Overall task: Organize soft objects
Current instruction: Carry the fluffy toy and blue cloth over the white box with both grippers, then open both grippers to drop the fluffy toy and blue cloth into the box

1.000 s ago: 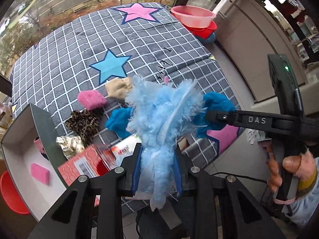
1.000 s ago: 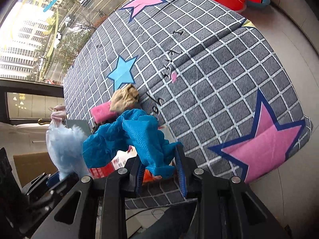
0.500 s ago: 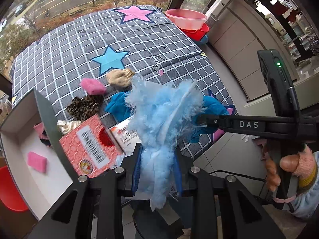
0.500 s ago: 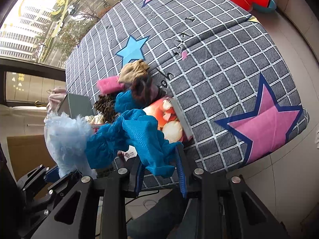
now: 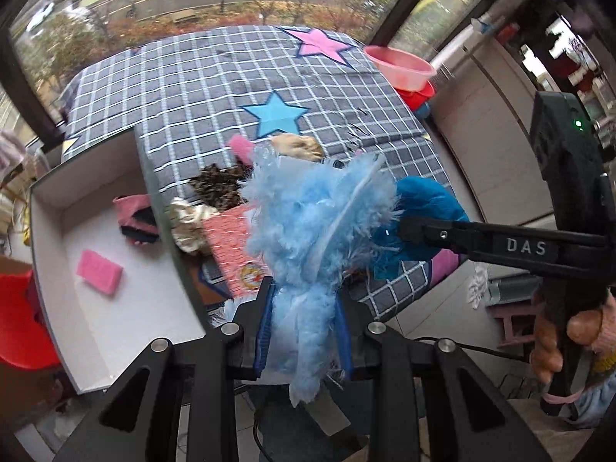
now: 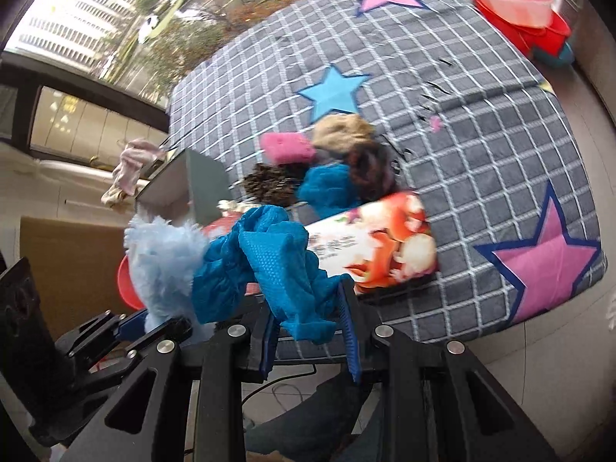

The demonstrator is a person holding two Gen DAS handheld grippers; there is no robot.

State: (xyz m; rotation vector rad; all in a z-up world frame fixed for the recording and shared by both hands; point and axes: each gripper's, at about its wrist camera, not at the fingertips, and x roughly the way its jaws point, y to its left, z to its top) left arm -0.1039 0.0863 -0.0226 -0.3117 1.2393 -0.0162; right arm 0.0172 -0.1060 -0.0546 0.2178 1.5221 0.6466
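My left gripper [image 5: 306, 327] is shut on a fluffy light-blue feathery piece [image 5: 315, 223], held in the air at the table's near edge. My right gripper [image 6: 310, 327] is shut on a bright blue knitted cloth [image 6: 277, 265], which touches the feathery piece [image 6: 161, 258] on its left. In the left wrist view the right gripper [image 5: 400, 231] comes in from the right with the blue cloth [image 5: 427, 204]. On the checked tablecloth [image 6: 481, 161] lie a pink sponge [image 6: 287, 148], a beige cloth [image 6: 342, 133], a leopard-print piece [image 6: 269, 186] and another blue cloth [image 6: 327, 190].
An open white box [image 5: 92, 331] at the left holds a pink sponge [image 5: 99, 271] and a pink-and-dark cloth [image 5: 136, 217]. A red printed carton [image 6: 381, 250] lies at the table's near edge. Pink and red basins [image 6: 516, 4] stand beyond the far right corner. A hand [image 5: 554, 331] grips the right tool.
Both grippers have swung left with their cloths still clamped. The white box has come further into the left wrist view, and the printed carton now shows in full to the right wrist.
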